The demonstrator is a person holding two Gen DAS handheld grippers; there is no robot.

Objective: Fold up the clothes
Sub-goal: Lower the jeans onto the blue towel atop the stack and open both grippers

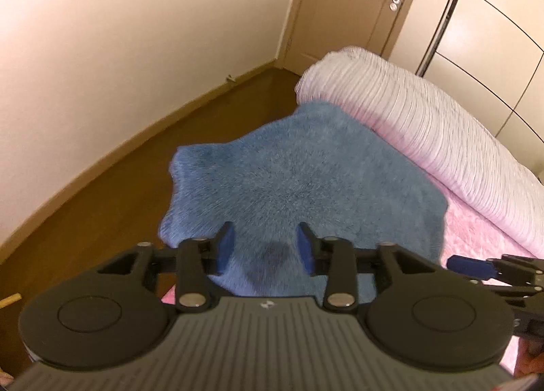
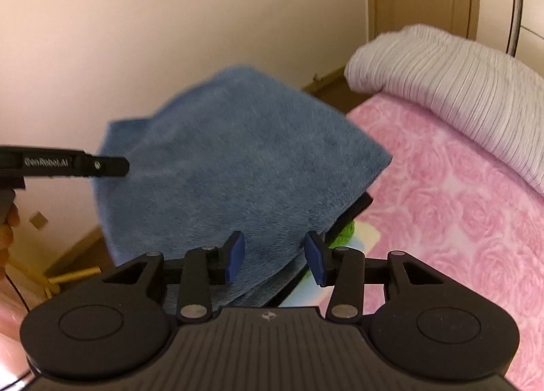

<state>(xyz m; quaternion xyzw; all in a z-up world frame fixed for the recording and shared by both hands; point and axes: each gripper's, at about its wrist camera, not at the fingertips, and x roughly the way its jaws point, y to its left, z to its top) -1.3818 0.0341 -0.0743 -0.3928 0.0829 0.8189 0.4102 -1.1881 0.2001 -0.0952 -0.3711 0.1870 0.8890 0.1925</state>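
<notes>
— Where's the blue garment (image 1: 299,183)?

— I see it folded at the bed (image 2: 442,194) edge, on the pink rose cover's left side, a dark item tucked beneath it.

— Grippers?

— My left gripper (image 1: 266,248) hangs over the garment, jaws apart, gripping nothing — my right gripper (image 2: 275,256) likewise, parted, empty.

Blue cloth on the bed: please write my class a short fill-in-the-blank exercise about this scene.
1. The folded cloth is ____ in colour.
2. The bedspread has a pattern of ____.
3. The rolled quilt lies at the ____ side of the cloth in the left wrist view.
4. The pads of both grippers are ____ in colour.

Missing words: blue; roses; right; blue
</notes>
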